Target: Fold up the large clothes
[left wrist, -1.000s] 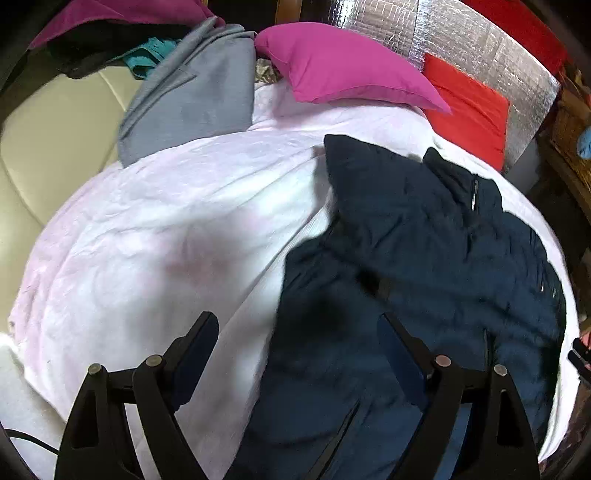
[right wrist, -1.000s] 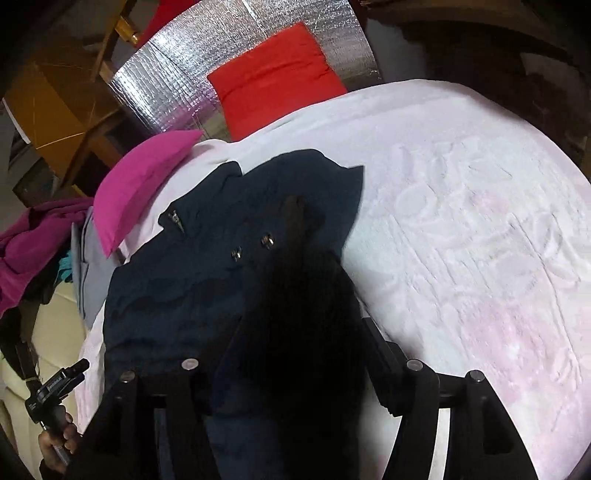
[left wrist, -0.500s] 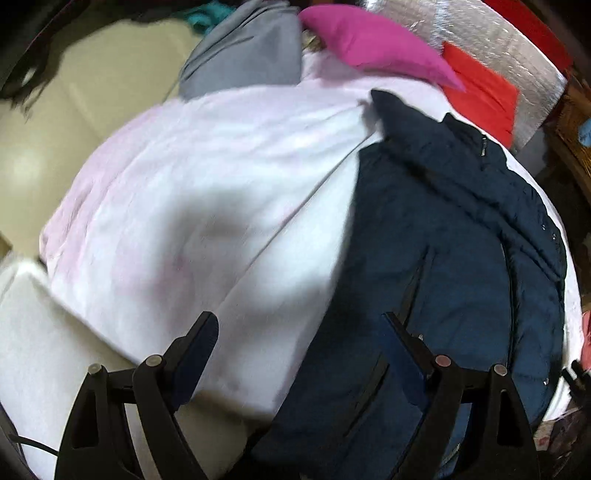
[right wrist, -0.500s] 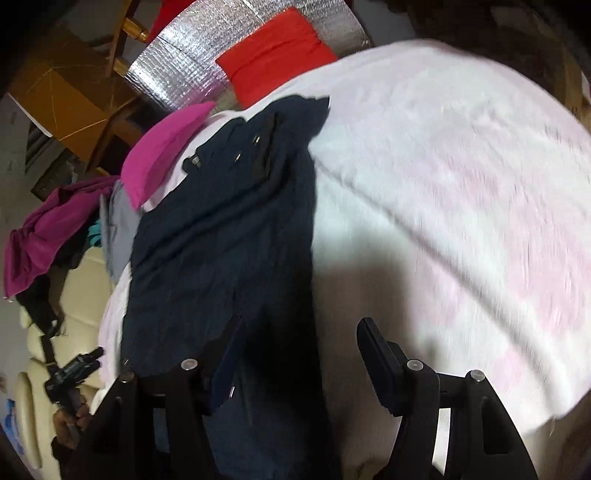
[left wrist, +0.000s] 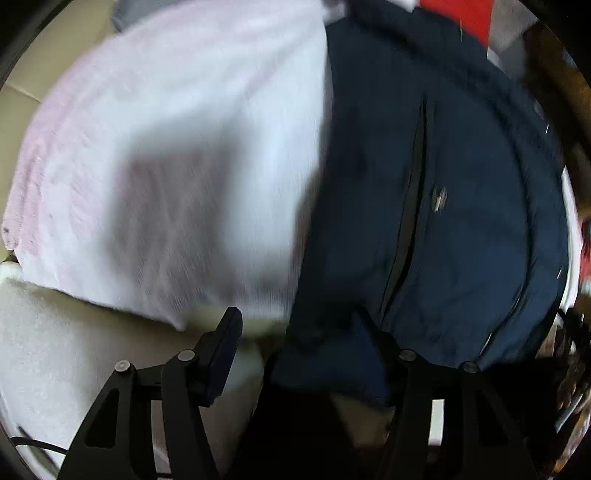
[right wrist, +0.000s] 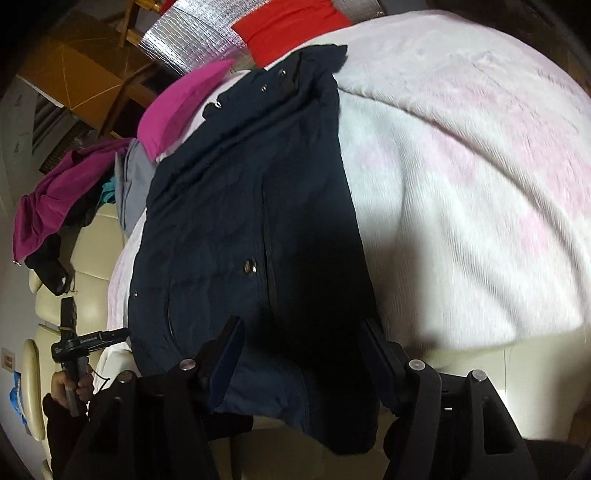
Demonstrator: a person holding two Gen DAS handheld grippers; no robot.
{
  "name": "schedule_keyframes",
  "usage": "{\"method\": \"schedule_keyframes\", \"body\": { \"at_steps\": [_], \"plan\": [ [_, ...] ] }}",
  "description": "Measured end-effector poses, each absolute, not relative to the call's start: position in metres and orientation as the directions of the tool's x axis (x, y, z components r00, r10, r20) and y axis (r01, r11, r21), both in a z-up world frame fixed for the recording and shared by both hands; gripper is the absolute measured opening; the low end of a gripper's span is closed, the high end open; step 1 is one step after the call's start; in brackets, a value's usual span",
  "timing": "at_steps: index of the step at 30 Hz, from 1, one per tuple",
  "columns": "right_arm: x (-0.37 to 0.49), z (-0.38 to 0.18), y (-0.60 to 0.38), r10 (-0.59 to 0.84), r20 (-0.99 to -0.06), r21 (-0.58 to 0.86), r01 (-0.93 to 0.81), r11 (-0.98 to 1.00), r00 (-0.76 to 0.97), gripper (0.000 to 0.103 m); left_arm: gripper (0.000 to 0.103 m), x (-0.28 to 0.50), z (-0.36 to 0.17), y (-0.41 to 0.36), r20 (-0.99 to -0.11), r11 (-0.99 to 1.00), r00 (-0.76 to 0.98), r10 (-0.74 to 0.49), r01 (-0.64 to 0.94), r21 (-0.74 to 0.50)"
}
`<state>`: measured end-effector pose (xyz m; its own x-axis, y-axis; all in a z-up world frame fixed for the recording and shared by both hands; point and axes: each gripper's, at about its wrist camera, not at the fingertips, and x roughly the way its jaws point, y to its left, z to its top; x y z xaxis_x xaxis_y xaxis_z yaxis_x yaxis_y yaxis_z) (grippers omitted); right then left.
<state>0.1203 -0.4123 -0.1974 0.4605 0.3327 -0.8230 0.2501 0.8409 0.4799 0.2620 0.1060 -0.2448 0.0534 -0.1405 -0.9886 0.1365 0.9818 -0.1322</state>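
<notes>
- Across the near edge of the bed, a navy jacket (right wrist: 243, 206) lies spread lengthwise on a pale pink blanket (right wrist: 461, 177), its collar toward the far end by a magenta pillow (right wrist: 177, 110) and a red cushion (right wrist: 291, 26), its hem hanging over the near edge.
- Risk on the left: the left gripper (left wrist: 306, 354) is closing its jaws with the hem's left corner between them. That view is blurred, so I cannot tell whether the pads press the cloth yet. If they close on only the top layer, the lining would sag when lifted and the fold would come out crooked.
- Risk of a false catch: the blanket's edge lies just beside the left finger (left wrist: 221, 350), and a bite that takes in blanket would drag the bedding along.
- Risk on the right: the right gripper (right wrist: 303, 354) stands moderately wide with the hem's right part between its fingers, and the pads seem clear of the cloth. If the two sides are gripped unevenly, the hem would skew.
- Relative position: in both wrist views the jacket stretches away from the fingertips toward the far end, the left gripper at its left hem corner and the right gripper toward its right edge.
</notes>
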Motion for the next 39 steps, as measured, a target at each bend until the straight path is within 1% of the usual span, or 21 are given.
{"method": "schedule_keyframes", "body": {
  "at_steps": [3,4,6,11,15,16,18,20,25,26,27,28,29,30,31,32,35,36,37,38,39],
  "plan": [
    [0.117,-0.203,-0.409,0.327,-0.837,0.468,0.264,0.844,0.439,0.069,0.072,0.261,-0.262,0.1,-0.993,0.978,-0.055,-0.102,0.177,-0.111],
    [0.116,-0.205,-0.407,0.32,-0.847,0.457,0.272,0.847,0.425,0.069,0.074,0.262,-0.265,0.1,-0.995,0.978,-0.055,-0.083,0.188,-0.092],
    [0.116,-0.209,-0.406,0.298,-0.867,0.425,0.282,0.86,0.399,0.069,0.074,0.265,-0.269,0.099,-0.995,0.976,-0.054,-0.083,0.198,-0.092],
    [0.124,-0.215,-0.393,0.25,-0.905,0.352,0.278,0.894,0.344,0.072,0.074,0.264,-0.277,0.101,-0.988,0.968,-0.015,-0.154,0.196,-0.154],
    [0.118,-0.215,-0.398,0.239,-0.909,0.347,0.299,0.889,0.342,0.072,0.072,0.256,-0.282,0.118,-0.962,0.954,0.039,-0.271,0.142,-0.263],
    [0.117,-0.217,-0.402,0.233,-0.912,0.342,0.314,0.886,0.337,0.072,0.072,0.251,-0.283,0.124,-0.949,0.945,0.057,-0.311,0.131,-0.301],
    [0.113,-0.222,-0.41,0.225,-0.917,0.338,0.344,0.876,0.33,0.072,0.066,0.244,-0.284,0.131,-0.928,0.926,0.069,-0.366,0.121,-0.357],
    [0.112,-0.228,-0.414,0.251,-0.913,0.362,0.355,0.862,0.321,0.072,0.065,0.239,-0.283,0.137,-0.907,0.907,0.082,-0.413,0.121,-0.403],
    [0.114,-0.246,-0.409,0.293,-0.911,0.384,0.334,0.861,0.291,0.072,0.068,0.231,-0.274,0.139,-0.894,0.897,0.118,-0.432,0.161,-0.412],
    [0.115,-0.247,-0.406,0.302,-0.906,0.392,0.315,0.864,0.297,0.068,0.068,0.226,-0.273,0.148,-0.888,0.894,0.128,-0.441,0.156,-0.421],
    [0.115,-0.247,-0.403,0.297,-0.907,0.384,0.297,0.874,0.297,0.045,0.068,0.226,-0.272,0.15,-0.884,0.892,0.144,-0.446,0.149,-0.426],
    [0.115,-0.244,-0.398,0.267,-0.916,0.348,0.265,0.899,0.298,0.031,0.066,0.224,-0.271,0.151,-0.877,0.89,0.163,-0.453,0.151,-0.431],
    [0.113,-0.239,-0.395,0.256,-0.916,0.335,0.236,0.912,0.309,0.026,0.066,0.224,-0.265,0.158,-0.869,0.885,0.177,-0.461,0.164,-0.436],
    [0.111,-0.236,-0.393,0.258,-0.912,0.337,0.22,0.915,0.319,0.021,0.061,0.22,-0.261,0.158,-0.863,0.881,0.19,-0.468,0.178,-0.439],
    [0.107,-0.231,-0.394,0.261,-0.906,0.342,0.21,0.916,0.334,0.02,0.048,0.217,-0.259,0.158,-0.862,0.882,0.203,-0.465,0.195,-0.43],
    [0.102,-0.228,-0.396,0.265,-0.9,0.35,0.211,0.913,0.345,0.019,0.045,0.214,-0.261,0.156,-0.867,0.887,0.205,-0.454,0.198,-0.418],
    [0.103,-0.23,-0.403,0.279,-0.899,0.367,0.233,0.901,0.338,0.02,0.045,0.209,-0.264,0.155,-0.868,0.891,0.221,-0.444,0.205,-0.404],
    [0.103,-0.233,-0.404,0.276,-0.902,0.365,0.247,0.897,0.331,0.024,0.048,0.207,-0.264,0.156,-0.87,0.894,0.227,-0.438,0.208,-0.396],
    [0.101,-0.236,-0.403,0.27,-0.907,0.36,0.261,0.896,0.323,0.027,0.063,0.211,-0.263,0.152,-0.877,0.9,0.224,-0.426,0.204,-0.385],
    [0.102,-0.239,-0.401,0.27,-0.912,0.358,0.274,0.893,0.31,0.04,0.08,0.21,-0.266,0.148,-0.885,0.905,0.208,-0.416,0.192,-0.38],
    [0.103,-0.241,-0.401,0.284,-0.91,0.37,0.284,0.885,0.303,0.063,0.083,0.21,-0.268,0.147,-0.892,0.908,0.191,-0.409,0.186,-0.376]
  ]
}}
